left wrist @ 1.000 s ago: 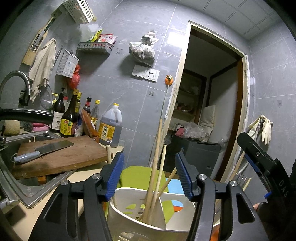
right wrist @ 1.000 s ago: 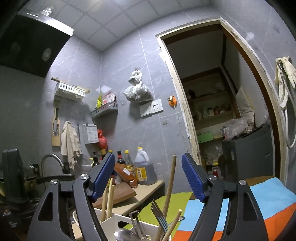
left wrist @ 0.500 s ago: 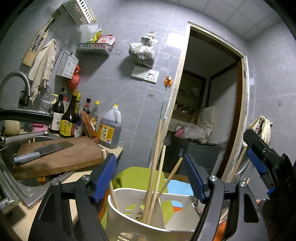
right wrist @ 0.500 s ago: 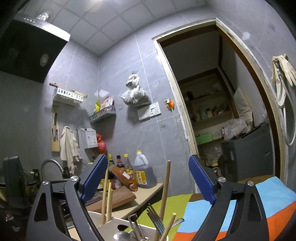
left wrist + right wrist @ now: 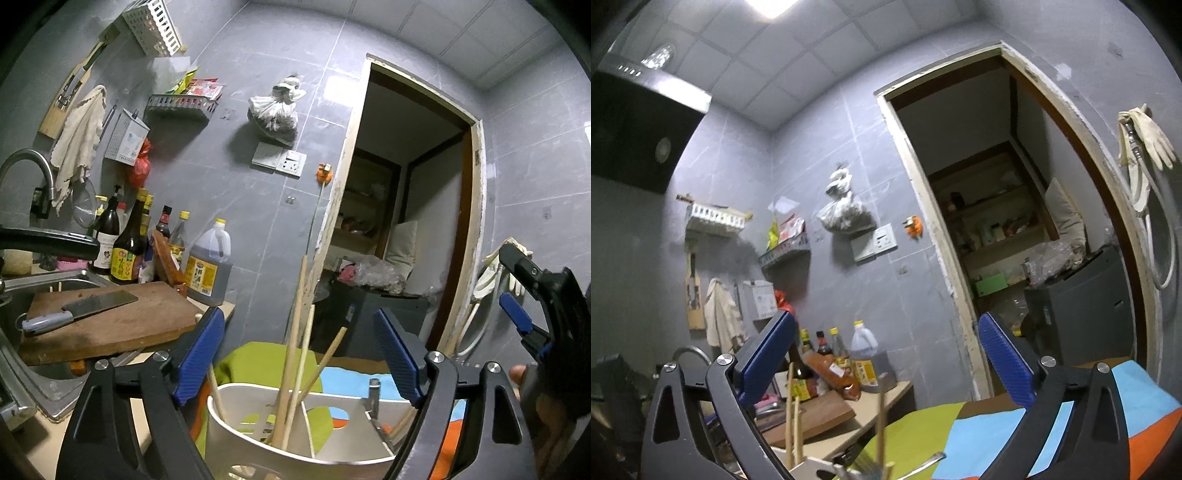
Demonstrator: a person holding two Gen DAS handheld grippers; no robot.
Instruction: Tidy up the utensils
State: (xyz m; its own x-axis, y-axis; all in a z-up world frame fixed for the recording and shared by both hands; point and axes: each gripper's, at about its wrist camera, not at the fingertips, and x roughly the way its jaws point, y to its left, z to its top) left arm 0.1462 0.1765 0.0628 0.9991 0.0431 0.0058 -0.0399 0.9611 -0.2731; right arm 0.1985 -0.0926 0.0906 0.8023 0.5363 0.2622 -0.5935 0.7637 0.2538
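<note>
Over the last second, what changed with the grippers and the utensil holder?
Both hand-held grippers, left and right, are opening their jaws wider; neither holds anything. The right one tilted up, so the holder sank low in its view. The chopsticks stay in the holder, and the cleaver stays on the board.

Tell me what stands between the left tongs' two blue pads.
In the left wrist view, wooden chopsticks rise from the white plastic utensil holder between the opening left tongs; neither blue pad touches them.

Bottle labels (image 5: 201,274) carry print too small to read.
</note>
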